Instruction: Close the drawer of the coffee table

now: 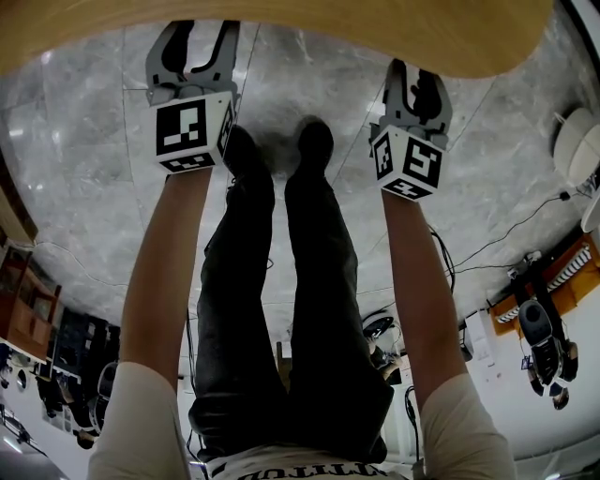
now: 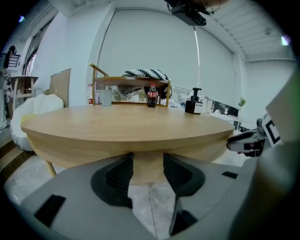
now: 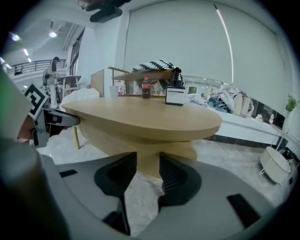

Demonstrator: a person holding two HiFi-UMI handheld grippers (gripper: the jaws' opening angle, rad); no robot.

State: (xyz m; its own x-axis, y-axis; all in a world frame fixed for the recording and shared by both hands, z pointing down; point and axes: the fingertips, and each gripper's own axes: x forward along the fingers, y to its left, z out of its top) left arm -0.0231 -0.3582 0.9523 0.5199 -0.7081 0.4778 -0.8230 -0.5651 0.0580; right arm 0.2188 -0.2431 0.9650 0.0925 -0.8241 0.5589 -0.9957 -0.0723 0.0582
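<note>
The round light-wood coffee table (image 1: 375,28) fills the top of the head view. Under its top runs a thicker wooden band (image 2: 140,152); I cannot make out a drawer seam or handle on it. My left gripper (image 1: 199,33) is open, its tips at the table's near edge with nothing between them. In its own view the left gripper (image 2: 147,161) frames that band. My right gripper (image 1: 412,75) is also open and holds nothing, just short of the edge. The right gripper (image 3: 147,161) points at the table's underside (image 3: 150,140) in its own view.
On the far side of the top stand a cola bottle (image 2: 152,96), a cup (image 2: 106,97), a black dispenser (image 2: 193,102) and a wooden rack with striped cloth (image 2: 140,75). A white chair (image 2: 33,105) is at the left. My shoes (image 1: 314,145) rest on the marble floor.
</note>
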